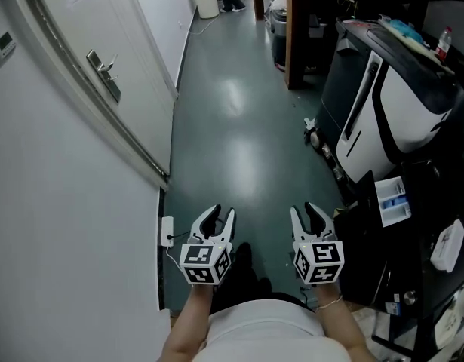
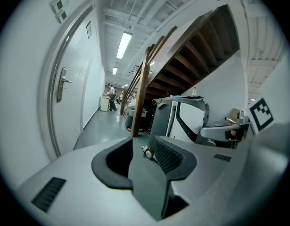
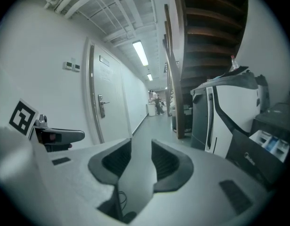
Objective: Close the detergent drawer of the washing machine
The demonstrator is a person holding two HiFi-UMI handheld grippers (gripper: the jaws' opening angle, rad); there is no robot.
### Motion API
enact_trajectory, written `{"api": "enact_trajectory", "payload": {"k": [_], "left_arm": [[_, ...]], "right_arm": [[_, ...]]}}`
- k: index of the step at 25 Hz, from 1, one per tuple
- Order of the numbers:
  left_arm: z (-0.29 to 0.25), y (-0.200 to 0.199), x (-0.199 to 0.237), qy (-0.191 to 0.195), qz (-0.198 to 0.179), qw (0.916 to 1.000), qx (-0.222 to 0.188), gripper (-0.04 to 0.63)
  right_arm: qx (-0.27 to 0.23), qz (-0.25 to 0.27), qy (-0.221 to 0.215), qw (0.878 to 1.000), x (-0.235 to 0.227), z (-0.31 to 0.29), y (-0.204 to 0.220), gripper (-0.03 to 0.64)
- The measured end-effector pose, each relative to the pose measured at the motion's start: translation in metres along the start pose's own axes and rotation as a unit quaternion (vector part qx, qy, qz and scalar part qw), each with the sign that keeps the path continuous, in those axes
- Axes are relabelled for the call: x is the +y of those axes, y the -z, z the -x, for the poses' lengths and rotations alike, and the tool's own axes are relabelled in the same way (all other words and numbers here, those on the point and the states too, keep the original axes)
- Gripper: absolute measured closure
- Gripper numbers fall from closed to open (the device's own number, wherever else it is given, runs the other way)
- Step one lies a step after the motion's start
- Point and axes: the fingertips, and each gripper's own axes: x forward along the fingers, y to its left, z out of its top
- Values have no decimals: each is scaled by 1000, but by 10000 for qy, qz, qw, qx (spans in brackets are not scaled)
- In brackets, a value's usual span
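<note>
A dark washing machine point(image 1: 375, 262) stands at the right of the corridor, low beside me. Its white detergent drawer point(image 1: 391, 200) with blue compartments sticks out of the front. In the right gripper view the same drawer point(image 3: 272, 143) shows at the far right. My left gripper point(image 1: 222, 213) and right gripper point(image 1: 302, 208) hang side by side over the green floor, left of the machine and apart from the drawer. Both are open with nothing between the fingers, as seen along the left gripper point(image 2: 141, 150) and the right gripper point(image 3: 141, 149).
A white wall with a door and its handle point(image 1: 103, 71) runs along the left. A wall socket with a cable point(image 1: 167, 232) sits low by my left gripper. A large white and black machine point(image 1: 390, 104) and a wooden post point(image 1: 296, 29) stand at the right. Green floor point(image 1: 239, 127) stretches ahead.
</note>
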Motion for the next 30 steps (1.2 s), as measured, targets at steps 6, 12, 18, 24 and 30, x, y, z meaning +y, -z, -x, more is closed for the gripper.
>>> {"api": "enact_trajectory", "payload": {"k": [6, 12, 18, 24, 30], "left_arm": [[-40, -3, -6, 292, -89, 9995, 91, 459], [-97, -8, 4, 650, -228, 9972, 279, 449], [-169, -28, 1, 1302, -398, 9898, 409, 449], [-235, -48, -19, 2052, -634, 9751, 560, 449], [-285, -59, -60, 3016, -975, 9457, 721, 449]], "right_arm": [[2, -46, 382, 9993, -26, -17, -2, 499], [-14, -22, 872, 9962, -49, -48, -13, 499], [0, -272, 1494, 9884, -80, -81, -22, 499], [-41, -575, 2240, 9729, -115, -99, -33, 499], [-108, -950, 3103, 9458, -146, -95, -34, 499]]}}
